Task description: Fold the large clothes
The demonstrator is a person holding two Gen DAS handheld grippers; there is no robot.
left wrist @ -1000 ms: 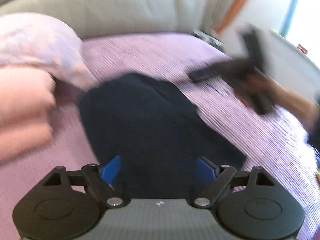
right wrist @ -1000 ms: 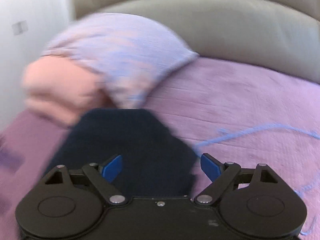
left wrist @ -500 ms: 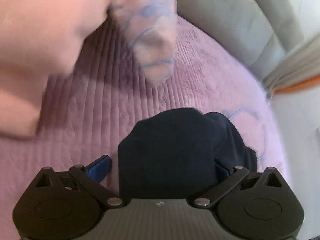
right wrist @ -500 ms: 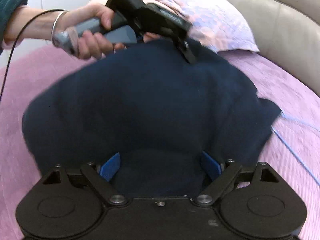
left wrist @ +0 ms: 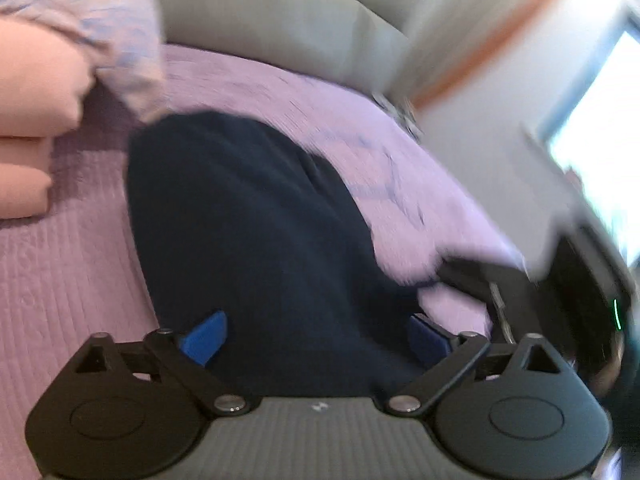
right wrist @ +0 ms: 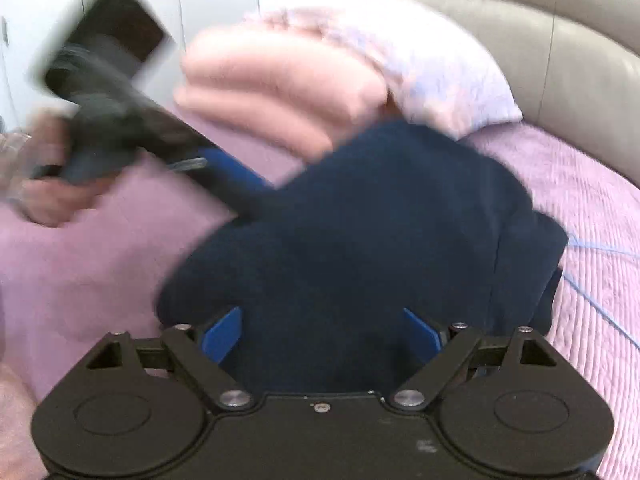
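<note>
Navy garment (left wrist: 248, 216) lies bunched on lilac bedspread (left wrist: 72, 264) — both grippers' jaws seemingly wide, left (left wrist: 316, 336) closing slightly.

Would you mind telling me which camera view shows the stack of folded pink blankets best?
The right wrist view: the pink blankets sit whole near the picture's middle, their layered folds visible beside the pillow, though blurred. The left wrist view catches only one end of the stack, cut off by the left edge.

grey padded headboard (right wrist: 520, 20), white wall (left wrist: 472, 112), seemingly bright window (left wrist: 600, 120).
</note>
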